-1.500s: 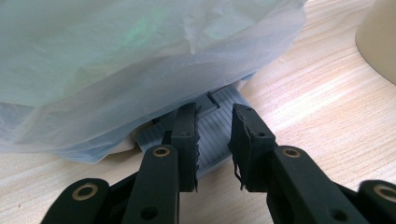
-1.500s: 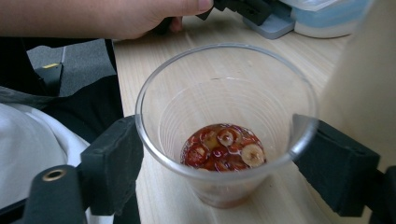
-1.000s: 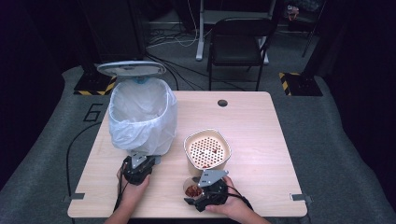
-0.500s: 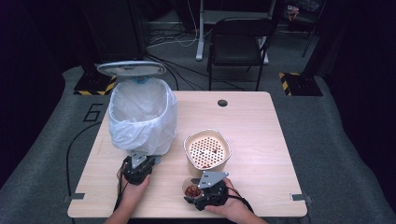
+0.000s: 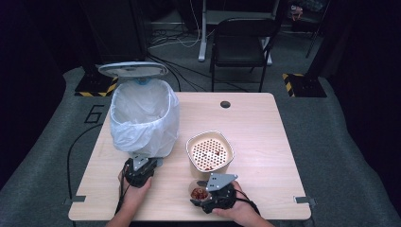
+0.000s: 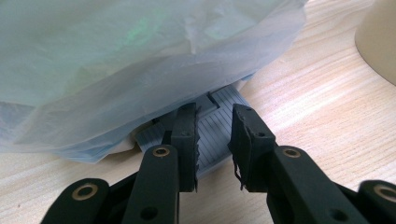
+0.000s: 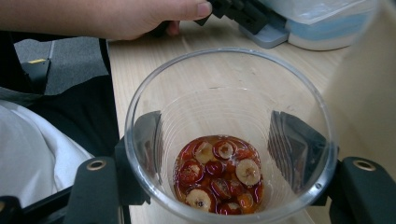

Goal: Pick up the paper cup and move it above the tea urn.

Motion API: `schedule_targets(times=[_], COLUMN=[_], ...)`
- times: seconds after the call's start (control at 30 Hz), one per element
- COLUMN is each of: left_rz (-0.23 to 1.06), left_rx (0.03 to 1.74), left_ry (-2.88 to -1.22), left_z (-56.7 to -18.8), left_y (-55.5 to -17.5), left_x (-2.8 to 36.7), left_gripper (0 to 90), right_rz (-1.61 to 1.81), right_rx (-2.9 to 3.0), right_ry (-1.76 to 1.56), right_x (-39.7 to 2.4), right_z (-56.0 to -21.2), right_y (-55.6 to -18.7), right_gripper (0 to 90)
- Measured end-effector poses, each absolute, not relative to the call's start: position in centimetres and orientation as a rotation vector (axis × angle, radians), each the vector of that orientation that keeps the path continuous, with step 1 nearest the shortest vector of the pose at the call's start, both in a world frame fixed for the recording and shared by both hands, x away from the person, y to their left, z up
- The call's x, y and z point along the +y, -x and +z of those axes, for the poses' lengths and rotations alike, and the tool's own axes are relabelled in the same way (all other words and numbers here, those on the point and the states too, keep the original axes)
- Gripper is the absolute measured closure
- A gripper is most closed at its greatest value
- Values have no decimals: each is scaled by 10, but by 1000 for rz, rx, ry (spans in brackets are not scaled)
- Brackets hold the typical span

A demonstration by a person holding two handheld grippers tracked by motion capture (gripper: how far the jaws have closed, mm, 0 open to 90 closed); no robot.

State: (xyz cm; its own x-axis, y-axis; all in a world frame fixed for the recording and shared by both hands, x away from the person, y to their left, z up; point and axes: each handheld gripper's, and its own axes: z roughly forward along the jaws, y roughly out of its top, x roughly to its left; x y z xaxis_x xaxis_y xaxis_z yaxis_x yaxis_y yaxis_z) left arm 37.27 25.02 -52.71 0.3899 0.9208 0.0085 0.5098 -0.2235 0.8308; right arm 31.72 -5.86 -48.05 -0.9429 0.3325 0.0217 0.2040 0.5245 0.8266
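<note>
A bin lined with a white bag (image 5: 142,118) stands at the table's left with its lid (image 5: 133,70) raised. At the bin's foot, my left gripper (image 5: 139,169) (image 6: 214,116) rests its tips on the grey ribbed pedal (image 6: 219,100). Its jaws stand a narrow gap apart and hold nothing. My right gripper (image 5: 208,196) (image 7: 224,140) is shut on a clear plastic cup (image 5: 197,193) (image 7: 224,102) near the front edge. The cup is upright and holds red fruit slices in liquid (image 7: 217,172). A cream bowl (image 5: 190,152) with a perforated strainer insert stands just behind the cup.
The wooden table (image 5: 265,132) has a round cable hole (image 5: 225,104) at the back. A black chair (image 5: 241,42) stands beyond the far edge. Cables trail off the left side. In the right gripper view, the person's other hand (image 7: 116,18) is behind the cup.
</note>
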Motion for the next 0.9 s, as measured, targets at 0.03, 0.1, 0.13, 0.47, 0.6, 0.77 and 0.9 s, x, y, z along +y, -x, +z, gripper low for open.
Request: schedule_targets(times=[0.03, 0.1, 0.13, 0.47, 0.6, 0.77, 0.9], left_rz=[668, 669, 668, 669, 669, 667, 669], left_rx=[1238, 1234, 1235, 1234, 1234, 1240, 1234], left_ry=[-1857, -1871, -1870, -1872, -1871, -1855, -1872], left_z=[-528, -527, -527, -527, -527, -528, -527], left_y=[-373, -373, -373, -373, -373, -373, -373], left_x=[249, 250, 250, 250, 250, 249, 250], left_gripper=[716, 716, 716, 716, 716, 716, 716], right_rz=[1391, 1383, 1379, 1373, 1352, 1329, 1323], right_rx=[2616, 2610, 2610, 2557, 2539, 2502, 2470], right_ry=[-471, -463, -466, -580, -617, -656, -709], right_x=[-62, -67, -70, -105, -119, -134, -143], right_z=[-480, -479, -478, -473, -471, -471, -471], right_y=[-317, -316, -316, -312, -313, -317, -322], right_gripper=[353, 353, 353, 358, 358, 360, 361])
